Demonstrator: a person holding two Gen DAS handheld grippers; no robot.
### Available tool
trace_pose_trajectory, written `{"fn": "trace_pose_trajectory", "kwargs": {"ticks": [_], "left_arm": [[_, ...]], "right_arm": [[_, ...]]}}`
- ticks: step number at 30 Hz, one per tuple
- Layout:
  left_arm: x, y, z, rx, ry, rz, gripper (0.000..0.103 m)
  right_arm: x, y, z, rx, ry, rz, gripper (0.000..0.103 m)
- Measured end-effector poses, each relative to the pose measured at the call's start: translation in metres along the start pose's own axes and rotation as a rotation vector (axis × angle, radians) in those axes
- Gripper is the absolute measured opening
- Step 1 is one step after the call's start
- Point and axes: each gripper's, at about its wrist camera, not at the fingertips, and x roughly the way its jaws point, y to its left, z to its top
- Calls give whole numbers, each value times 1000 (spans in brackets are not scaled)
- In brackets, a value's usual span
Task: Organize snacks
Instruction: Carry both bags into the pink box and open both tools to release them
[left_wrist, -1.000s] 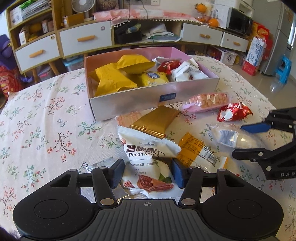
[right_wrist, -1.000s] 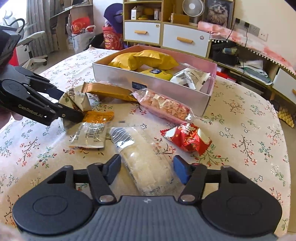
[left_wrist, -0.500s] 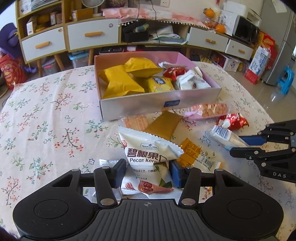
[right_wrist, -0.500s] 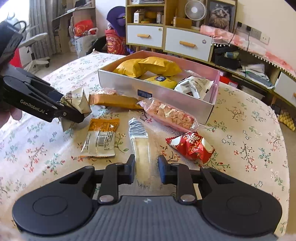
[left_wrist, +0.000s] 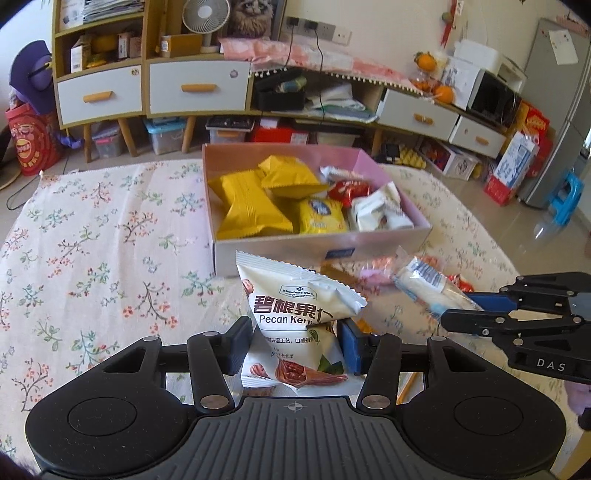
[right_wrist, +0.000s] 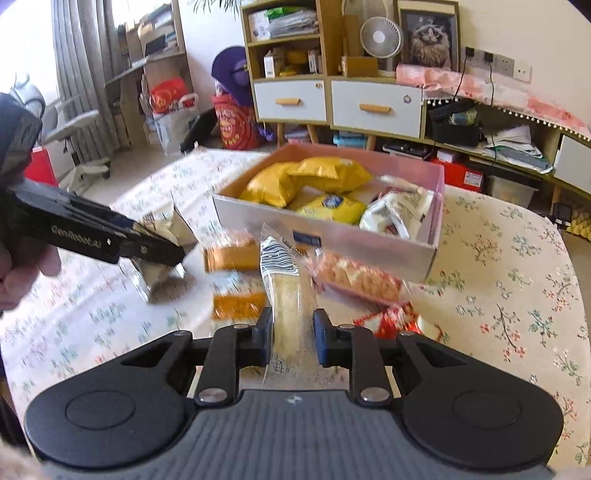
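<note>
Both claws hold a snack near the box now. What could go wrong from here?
1. The left claw grips the pecan kernel packet only by its lower part, so it may slip out.
2. The box looks nearly full; the right claw's long clear-wrapped snack may not fit flat.

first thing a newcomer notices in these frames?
Probably the two packets held in the air: the left gripper is shut on a white pecan kernel packet, the right gripper on a long clear-wrapped snack, both just short of the box. Next, the pink-lined box mid-table, already holding yellow packets, with a few loose snacks on the floral tablecloth in front.
</note>
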Motion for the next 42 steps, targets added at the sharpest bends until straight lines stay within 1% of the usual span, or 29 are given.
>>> {"fn": "trace_pose_trajectory", "kwargs": {"ticks": [8,15,18,22,25,28,35,39,42], "left_arm": [[4,-4,16,-40,-38,-9,48],[20,-11,44,-53,-65,-13,48],[33,-12,57,-53,-57,-12,48],[54,-12,71,-46,-42,0,48],[70,-11,81,-51,-25,0,48],[85,-12,86,-36,-10,9,48],[113,-8,92,0,19,43,48],[121,-6,95,18,13,55,46],[127,-5,97,26,2,82,45]], "right_arm": [[6,-7,22,89,-54,6,20],[18,-27,41,229,-111,-13,20],[24,-40,47,304,-142,-22,20],[37,-59,53,443,-174,-1,20],[49,-69,54,535,-180,23,20],[60,-72,54,591,-176,35,20],[73,-73,56,625,-169,10,20],[77,-72,56,598,-158,-19,20],[79,-72,58,597,-164,-28,19]]}}
